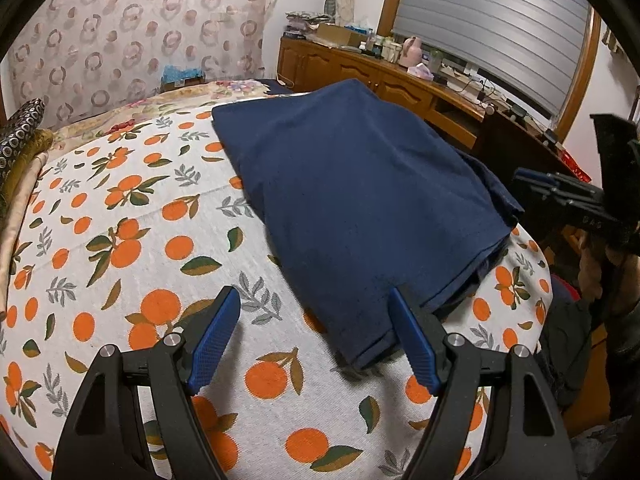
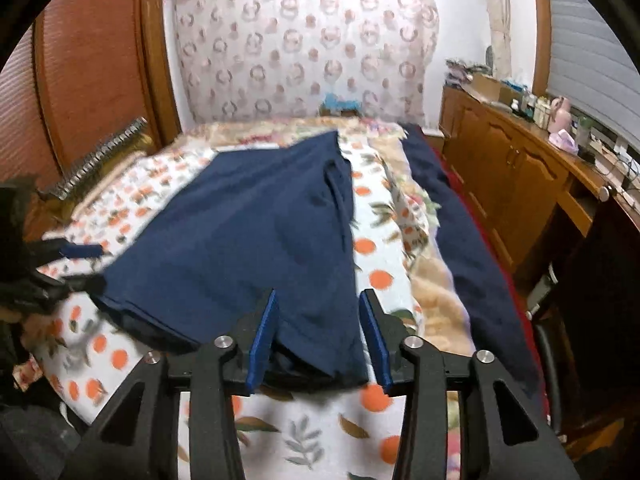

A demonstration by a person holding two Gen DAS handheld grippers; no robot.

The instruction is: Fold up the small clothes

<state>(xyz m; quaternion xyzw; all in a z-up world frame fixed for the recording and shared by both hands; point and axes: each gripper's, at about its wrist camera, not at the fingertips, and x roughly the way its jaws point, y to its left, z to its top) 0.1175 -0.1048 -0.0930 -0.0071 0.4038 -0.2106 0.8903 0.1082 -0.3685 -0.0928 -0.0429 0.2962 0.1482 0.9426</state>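
Left wrist view shows the navy garment (image 1: pixel 360 200) lying flat on the bedspread (image 1: pixel 132 216) with the orange-fruit print, already doubled over so that layered edges show along its near right side. It sits toward the right half of the bed, and its near corner reaches down between the 2 blue-padded fingers of the left gripper (image 1: pixel 316 340). That claw is spread wide apart and holds nothing; its right finger (image 1: pixel 412 344) lies over the cloth's near edge, which looks like a line-up for taking that corner, though contact cannot be confirmed.

From the right wrist view, the same garment (image 2: pixel 248 232) runs away from the camera, and the right gripper (image 2: pixel 318 336) straddles its near right corner with the jaws apart, cloth passing between the pads but not pinched. Both tools at the near hem suggests the next fold will carry that edge toward the far end. This view is blurred, so fine creases are hard to judge.

Further out, a second dark blue cloth (image 2: pixel 472 248) lies along the bed's right edge on a beige blanket (image 2: pixel 432 304). Beyond stand a wooden cabinet (image 1: pixel 360 68) with clutter on top, and a patterned curtain (image 1: pixel 132 28) at the far wall.

No brand, label or legible writing can be made out on anything.
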